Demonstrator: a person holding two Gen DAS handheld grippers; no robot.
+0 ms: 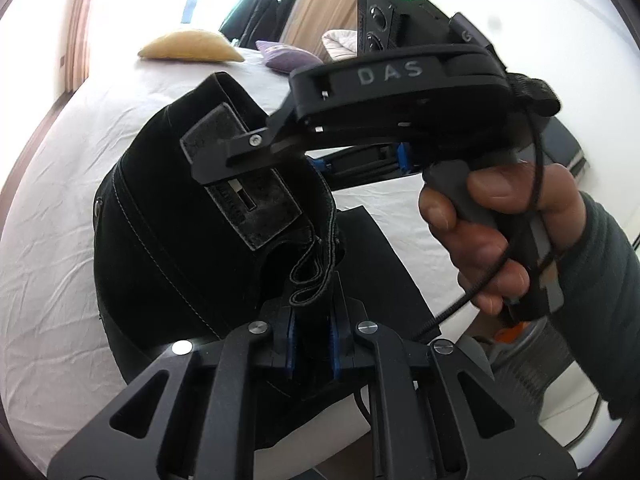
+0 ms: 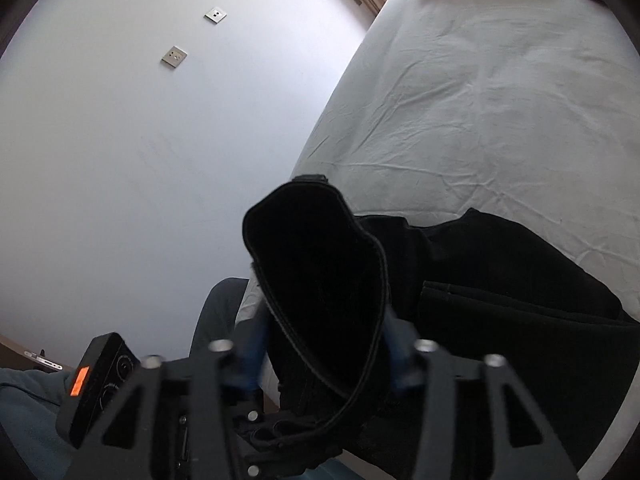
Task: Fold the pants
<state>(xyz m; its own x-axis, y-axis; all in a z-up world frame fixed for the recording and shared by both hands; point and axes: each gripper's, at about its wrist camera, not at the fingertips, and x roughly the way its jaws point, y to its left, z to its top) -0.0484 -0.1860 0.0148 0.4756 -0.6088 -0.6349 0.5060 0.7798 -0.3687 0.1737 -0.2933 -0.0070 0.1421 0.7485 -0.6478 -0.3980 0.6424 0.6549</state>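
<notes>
Two grippers, one pair of black pants [image 1: 168,240], lifted at the waistband over a white bed [image 1: 48,272].
Left gripper [image 1: 312,344] clenched on the waistband; right gripper [image 2: 320,356] straddling waistband fabric, grip unclear.

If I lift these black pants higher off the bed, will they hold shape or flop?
Likely flop: the pants already drape and curl below the waistband. The thick stitched waistband looks stiffer and may stand up. Probably not slippery; the fabric looks matte.

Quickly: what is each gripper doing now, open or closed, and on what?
Left gripper: closed on the black pants.
Right gripper: around the pants' waistband; whether it grips cannot be told.
</notes>
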